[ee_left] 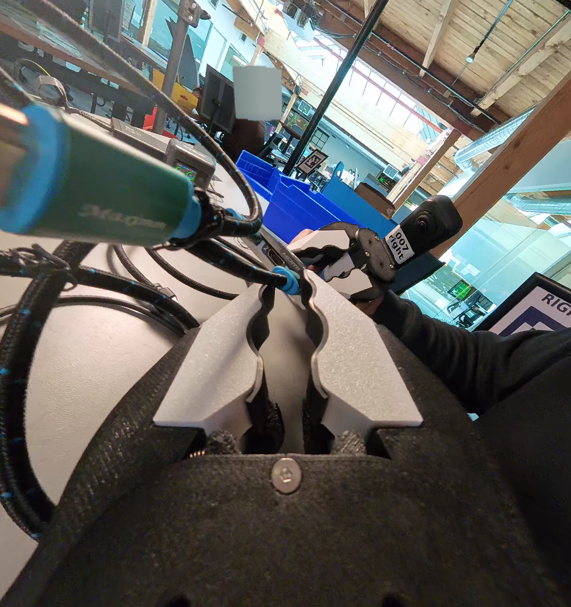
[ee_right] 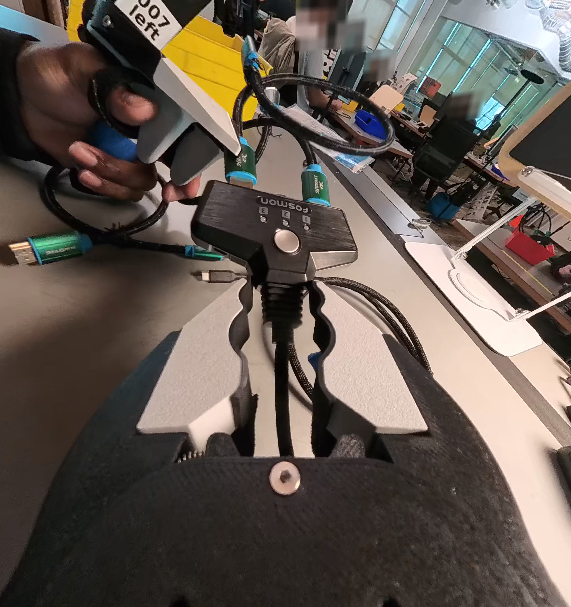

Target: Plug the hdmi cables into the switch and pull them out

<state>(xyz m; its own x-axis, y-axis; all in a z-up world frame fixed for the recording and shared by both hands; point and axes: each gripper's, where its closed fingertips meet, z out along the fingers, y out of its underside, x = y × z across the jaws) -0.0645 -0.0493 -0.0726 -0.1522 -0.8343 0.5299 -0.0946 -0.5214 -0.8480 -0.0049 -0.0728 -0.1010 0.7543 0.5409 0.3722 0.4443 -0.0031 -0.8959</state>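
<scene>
The right claw [ee_right: 281, 289] grips the ribbed neck of the black brushed-metal HDMI switch [ee_right: 274, 226], held just above the grey desk [ee_right: 80, 328]. At ten o'clock, the left claw [ee_right: 212, 161], angled down from a curled hand [ee_right: 80, 115], clamps a green-and-blue plug [ee_right: 240, 164] at the switch's far edge. Another such plug [ee_right: 315, 184] sits at one o'clock.

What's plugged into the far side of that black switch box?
Two green HDMI plugs enter the switch's far edge. Their metal tips are hidden inside; a third far port cannot be seen.
</scene>
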